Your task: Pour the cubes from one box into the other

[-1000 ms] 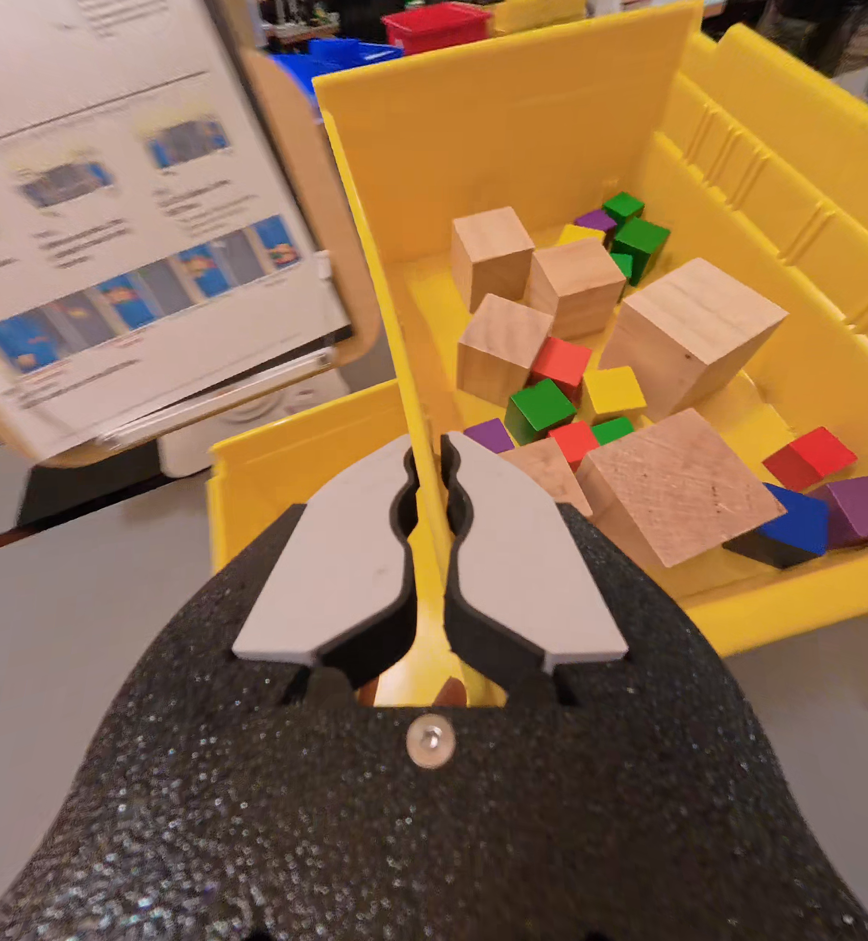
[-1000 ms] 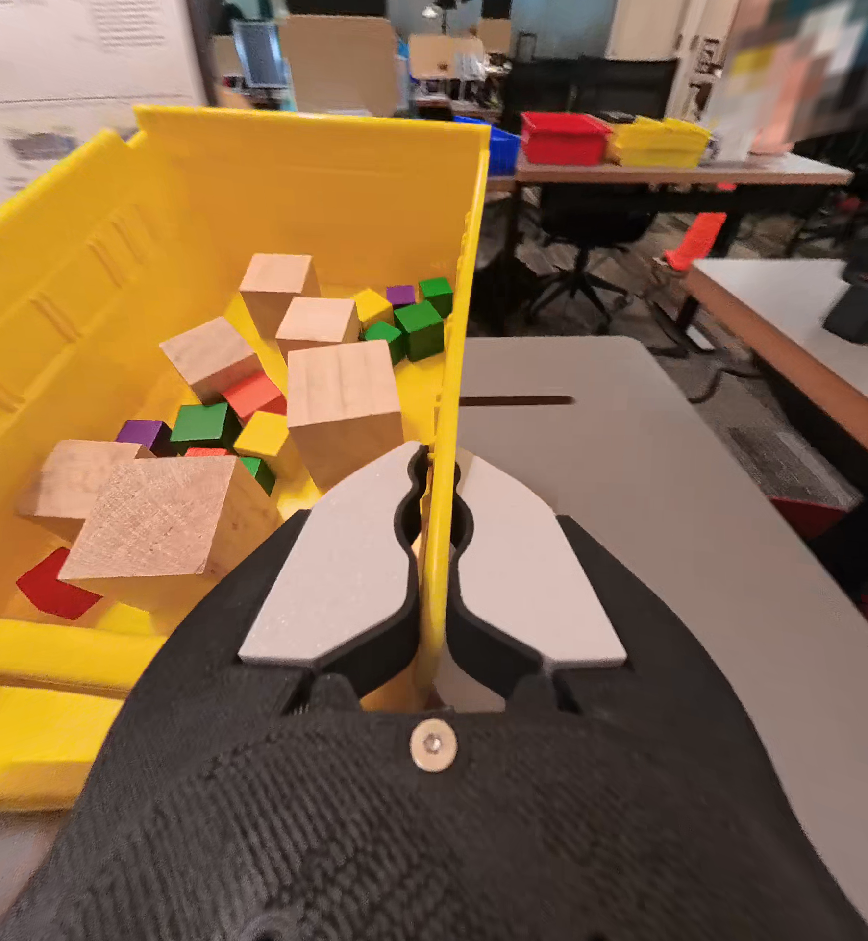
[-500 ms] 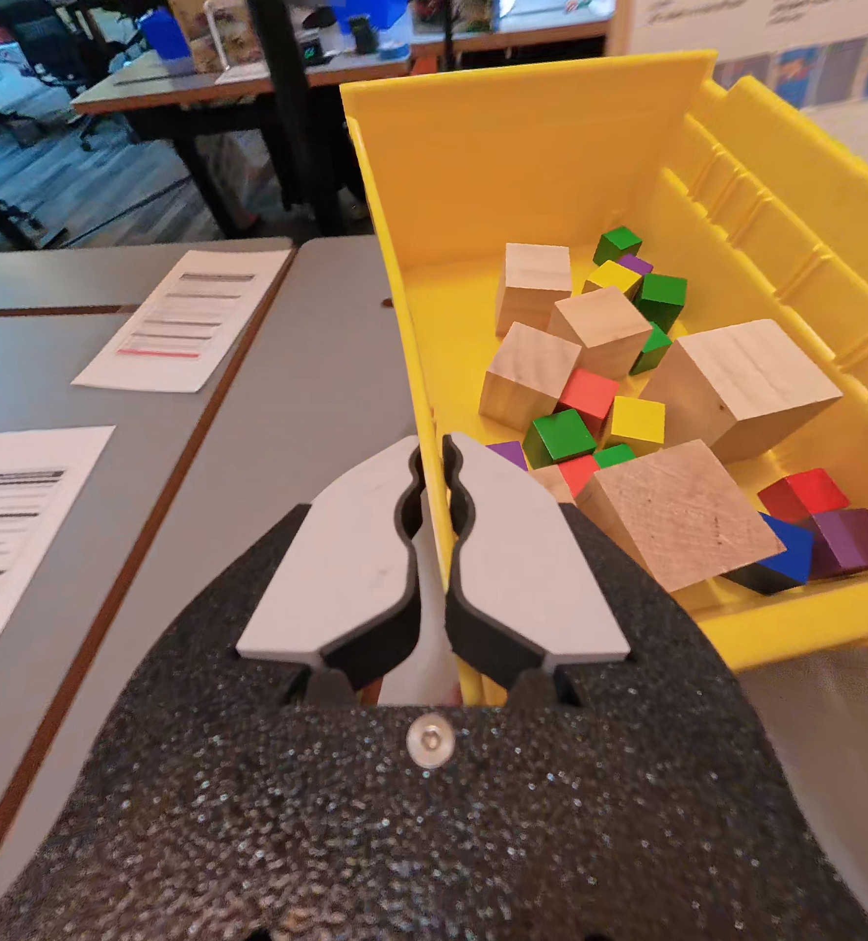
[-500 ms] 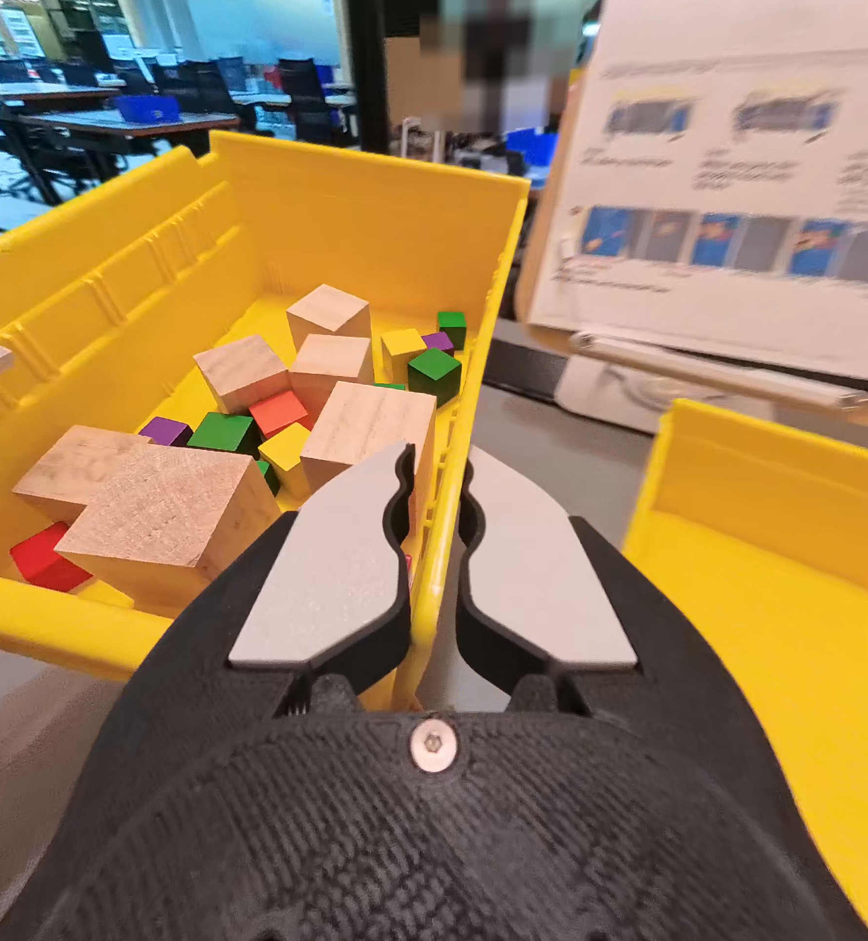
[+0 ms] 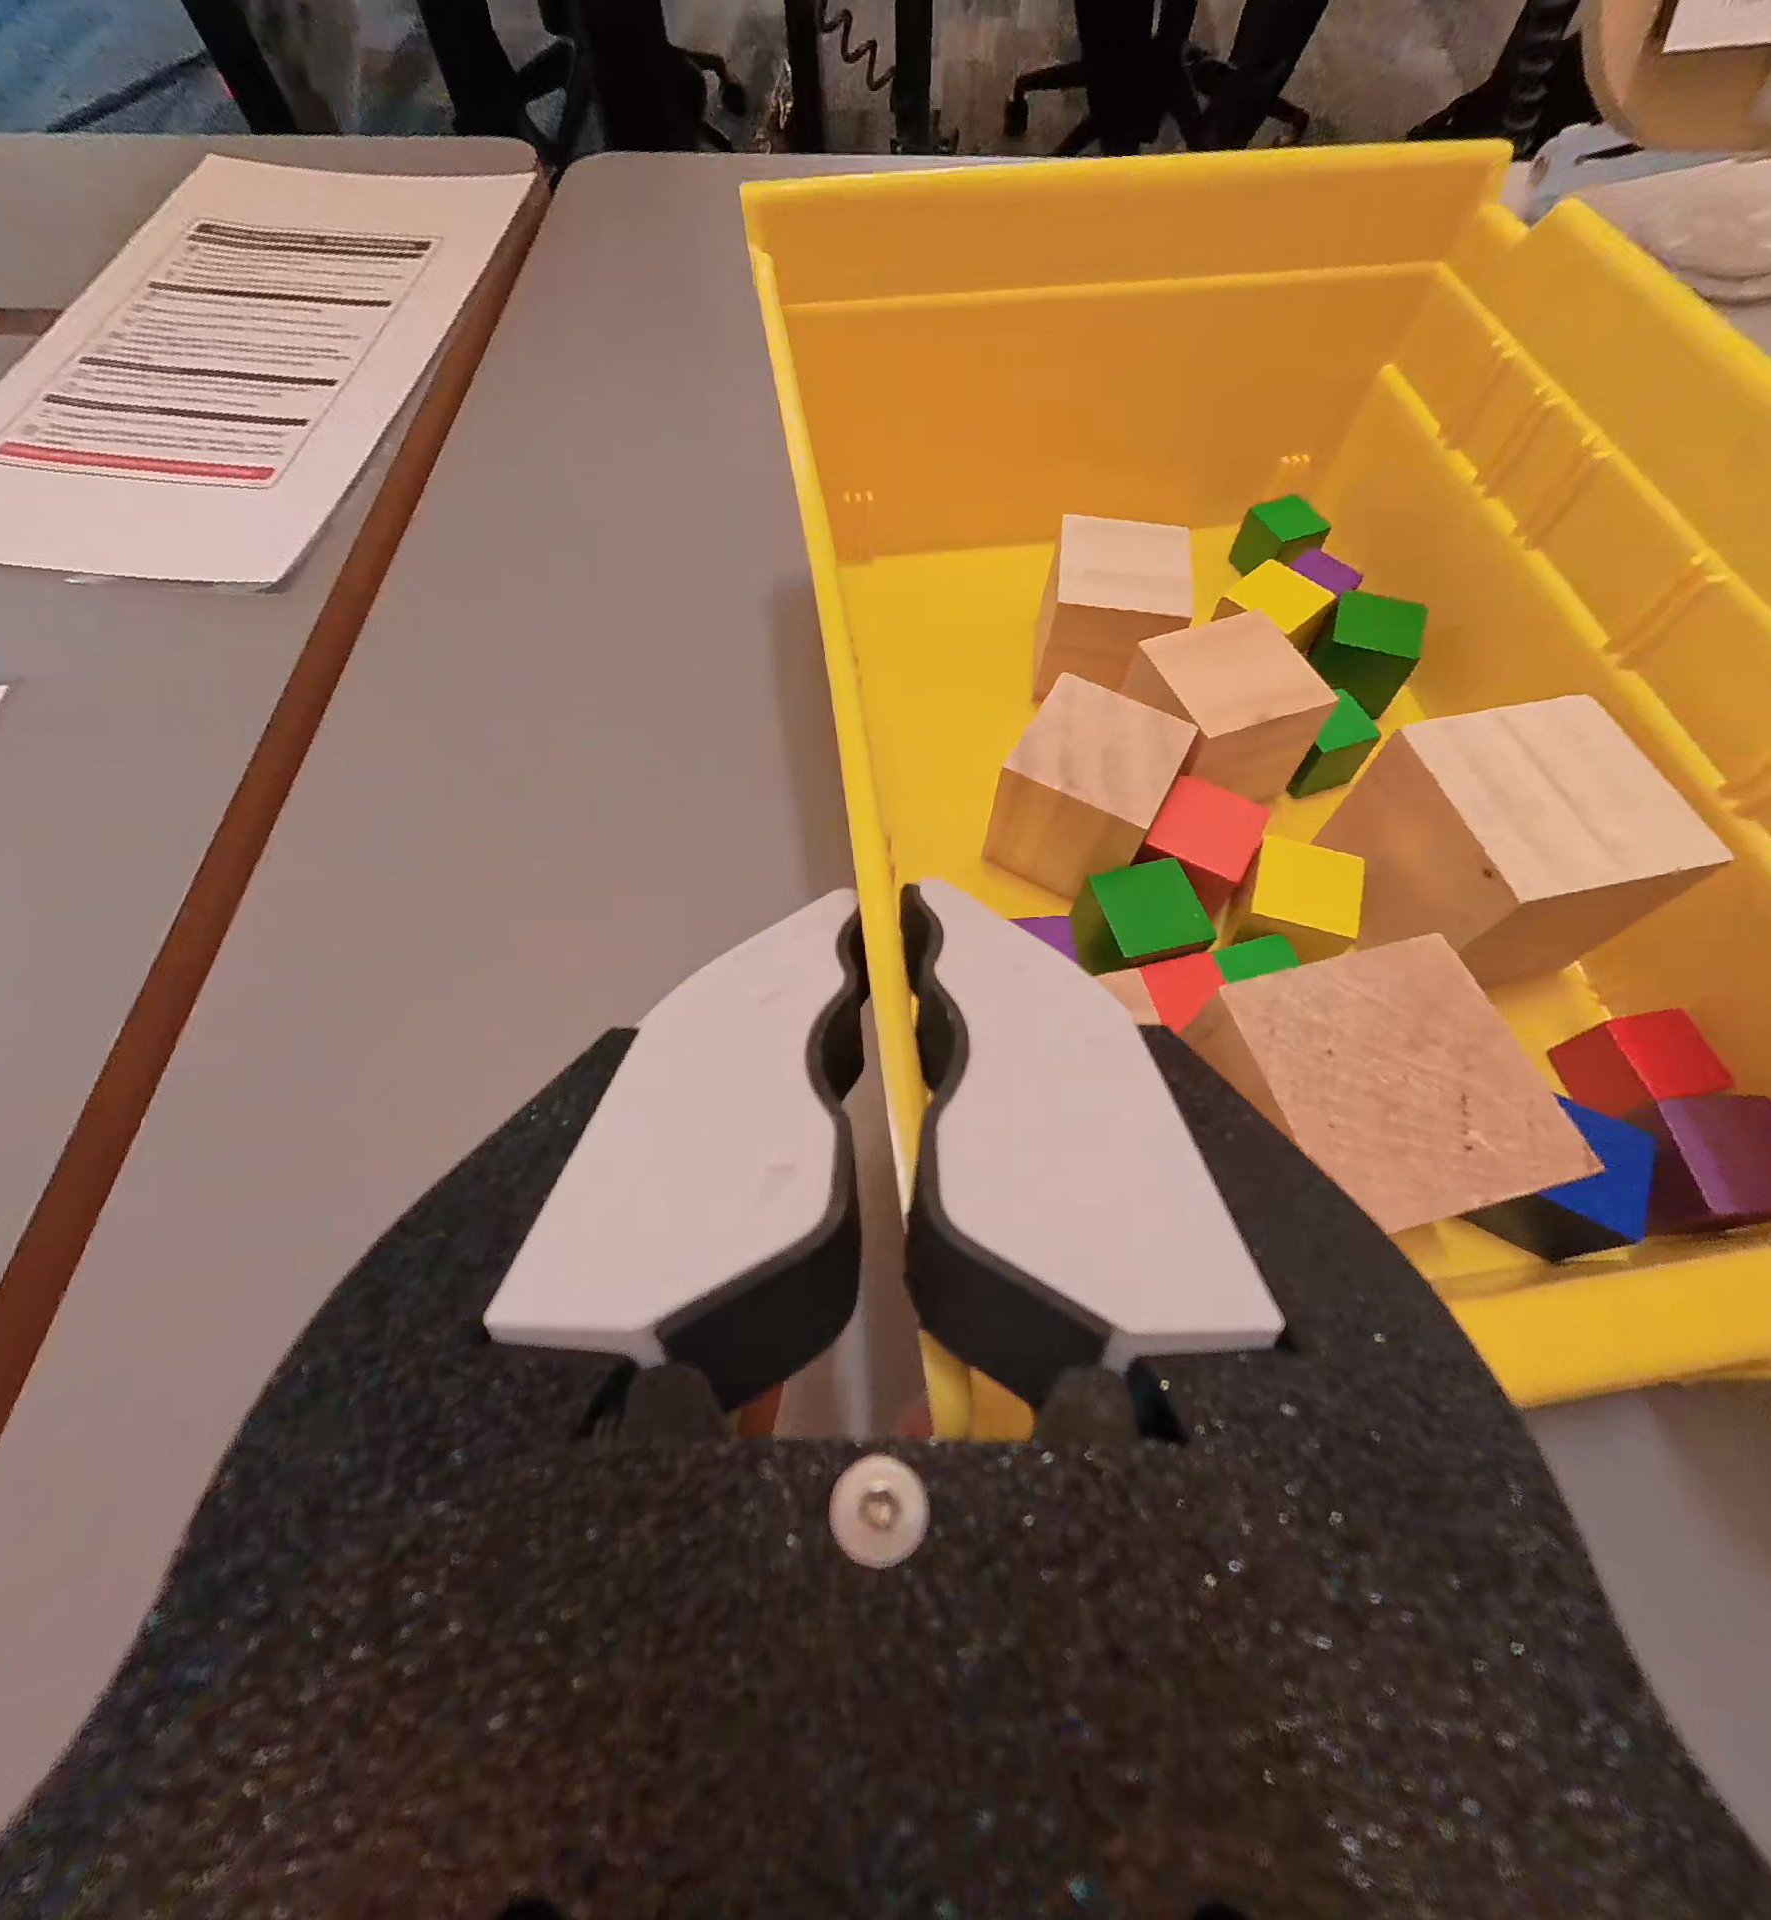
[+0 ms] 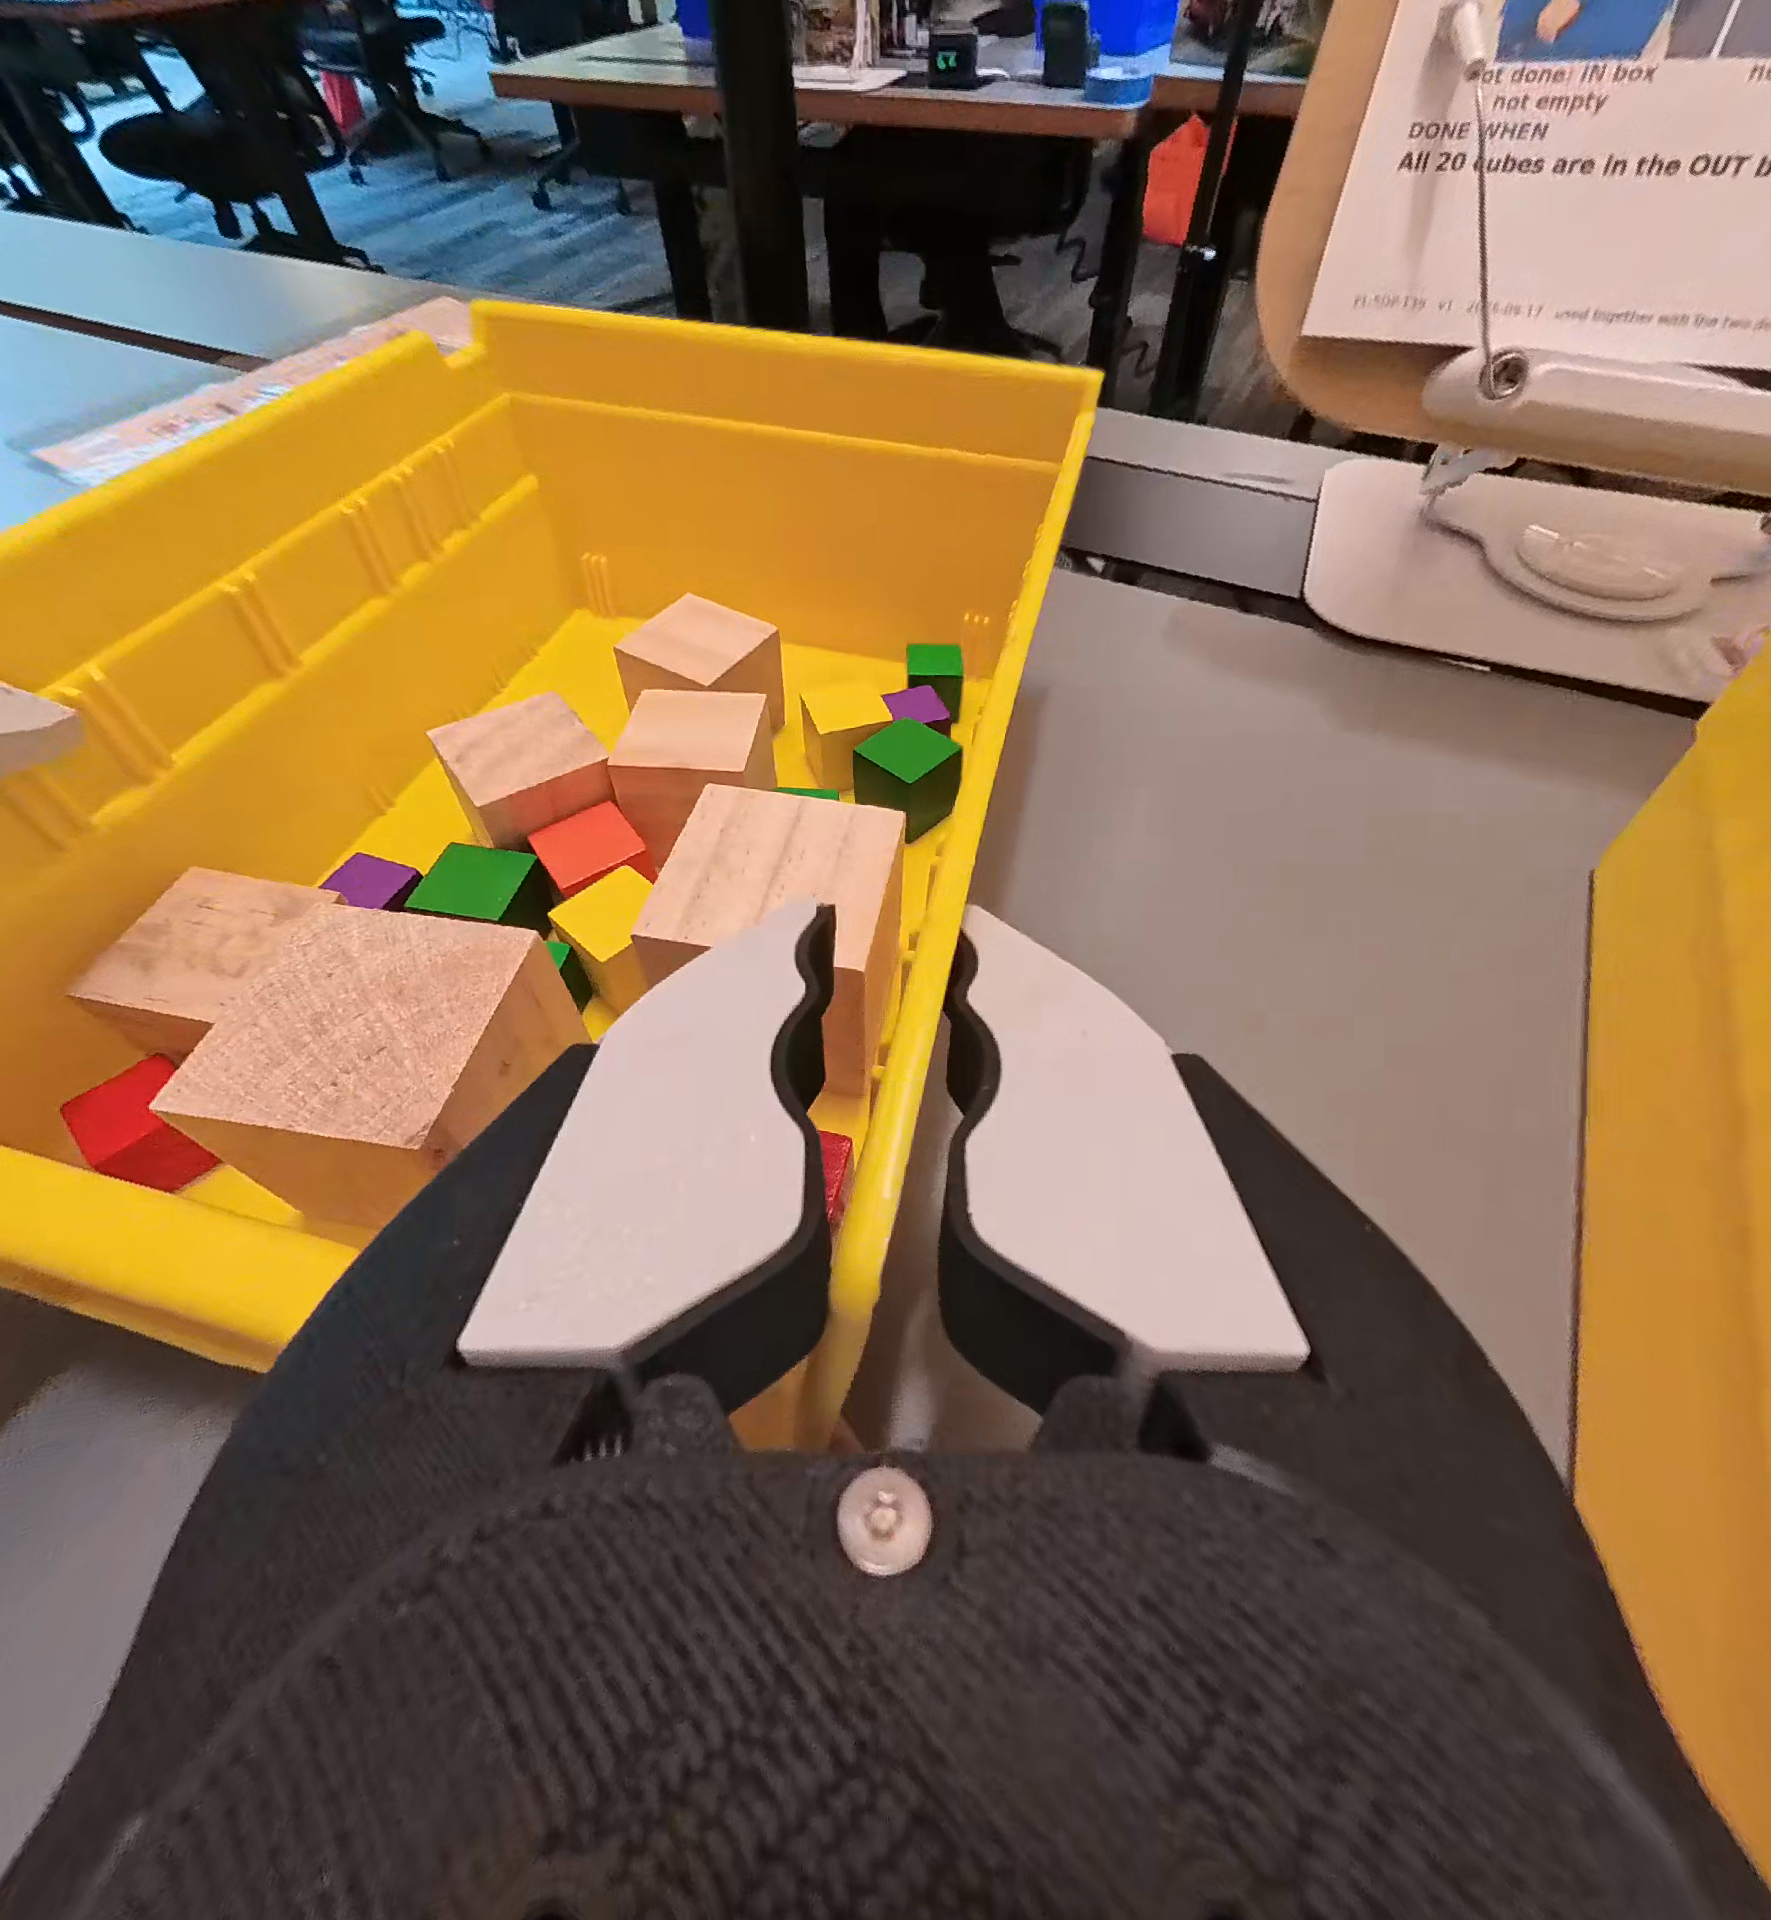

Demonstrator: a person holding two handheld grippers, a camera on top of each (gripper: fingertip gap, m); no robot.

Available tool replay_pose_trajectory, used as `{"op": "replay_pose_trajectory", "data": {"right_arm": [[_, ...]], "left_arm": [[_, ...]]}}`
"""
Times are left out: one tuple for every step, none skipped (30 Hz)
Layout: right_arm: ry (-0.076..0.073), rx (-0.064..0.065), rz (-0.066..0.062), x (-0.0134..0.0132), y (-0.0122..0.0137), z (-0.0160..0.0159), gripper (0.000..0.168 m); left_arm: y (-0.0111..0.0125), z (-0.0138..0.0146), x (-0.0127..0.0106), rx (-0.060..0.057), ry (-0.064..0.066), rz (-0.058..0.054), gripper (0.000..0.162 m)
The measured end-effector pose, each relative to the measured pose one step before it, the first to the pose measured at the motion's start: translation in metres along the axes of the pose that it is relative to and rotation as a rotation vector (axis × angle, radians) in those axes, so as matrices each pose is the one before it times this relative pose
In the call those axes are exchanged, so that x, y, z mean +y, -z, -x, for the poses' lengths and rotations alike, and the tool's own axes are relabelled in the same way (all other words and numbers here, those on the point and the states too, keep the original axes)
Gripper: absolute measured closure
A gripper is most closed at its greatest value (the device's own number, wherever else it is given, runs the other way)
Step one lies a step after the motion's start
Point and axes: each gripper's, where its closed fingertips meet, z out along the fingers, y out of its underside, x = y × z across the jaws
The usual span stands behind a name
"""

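Left wrist view: our left gripper [image 5: 881,935] sits astride the left long wall of the yellow box [image 5: 1120,223], its fingers nearly together with the thin wall between them, though we cannot tell whether they still pinch it. The box rests flat on the grey table [image 5: 569,644], its far end near the table's far edge. Inside lie the cubes [image 5: 1172,769], plain wood and small coloured ones, heaped toward the near end.

In the right wrist view, our right gripper [image 6: 886,935] straddles the opposite wall with its fingers apart, a clear gap on the outer side. The second yellow box [image 6: 1722,1195] stands just beside, at the right, with a strip of bare table between the two.

We judge the pour done or not yet begun (the pictures alone do not settle which). If letting go comes next, it calls for lifting both grippers straight up, clear of the rims. A paper sheet [image 5: 206,364] lies well apart near the far left corner.
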Motion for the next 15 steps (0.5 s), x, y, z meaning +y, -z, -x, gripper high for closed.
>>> {"op": "replay_pose_trajectory", "data": {"right_arm": [[0.0074, 0.0038, -0.0052, -0.00063, -0.00387, -0.00049, 0.148], [0.0059, -0.0002, -0.0052, -0.00043, -0.00451, -0.00006, 0.148], [0.0056, 0.001, -0.0041, 0.00001, -0.00536, 0.00005, 0.146], [0.005, 0.0031, 0.004, 0.00121, -0.00534, -0.00029, 0.146], [-0.0033, -0.0071, 0.0043, 0.00124, -0.0047, 0.00051, 0.144], [-0.0184, -0.0191, -0.0069, -0.00166, -0.00325, 0.00165, 0.142], [-0.0211, -0.0209, 0.0063, -0.00082, -0.0022, 0.00151, 0.139], [-0.014, -0.0256, 0.0134, -0.00053, -0.00092, 0.00221, 0.135], [-0.0061, -0.0286, 0.0122, -0.00106, 0.00038, 0.00207, 0.13], [0.0017, -0.031, -0.0009, -0.0031, 0.00191, 0.00184, 0.124], [0.0068, -0.0151, -0.0194, -0.00596, 0.00462, -0.00043, 0.121], [0.0104, 0.0003, -0.0298, -0.0087, 0.00747, -0.00306, 0.118], [0.0157, -0.0001, -0.033, -0.01117, 0.00959, -0.00322, 0.109], [0.0243, -0.0076, -0.0276, -0.01195, 0.0118, -0.0029, 0.1], [0.035, -0.0198, -0.0232, -0.01209, 0.01345, -0.00231, 0.098]], "left_arm": [[-0.00575, 0.00086, -0.00058, 0.0121, 0.0169, -0.0012, 0.159], [-0.00605, 0.00164, -0.00008, 0.0128, 0.0137, 0.0009, 0.158], [-0.00569, 0.002, -0.00093, 0.01, 0.0144, -0.008, 0.158], [-0.00488, 0.0015, -0.00189, 0.0085, 0.0091, -0.0115, 0.158], [-0.00491, 0.00198, 0.00003, 0.0005, -0.0165, 0.0048, 0.158], [-0.0038, 0.00197, -0.00135, -0.0008, -0.0215, -0.0042, 0.157], [-0.00199, 0.0011, -0.00182, 0.0084, 0.0023, -0.0073, 0.158], [-0.00103, 0.00064, -0.00007, 0.0088, 0.0141, 0.0037, 0.157], [0.00018, -0.00016, 0.00041, 0.0084, 0.0029, 0.0001, 0.157], [0.0015, -0.00144, -0.00007, 0.0072, -0.0032, -0.0065, 0.155], [0.00361, 0.00018, -0.00168, -0.0137, -0.0045, -0.0144, 0.155], [0.00561, 0.00172, -0.00344, -0.0308, -0.0134, -0.0202, 0.151], [0.00674, 0.00453, -0.00492, -0.0538, -0.0242, -0.0206, 0.142], [0.0078, 0.00595, -0.00526, -0.0675, -0.0277, -0.0116, 0.13], [0.00904, 0.00439, -0.00509, -0.0615, -0.0282, 0.0015, 0.124]]}}
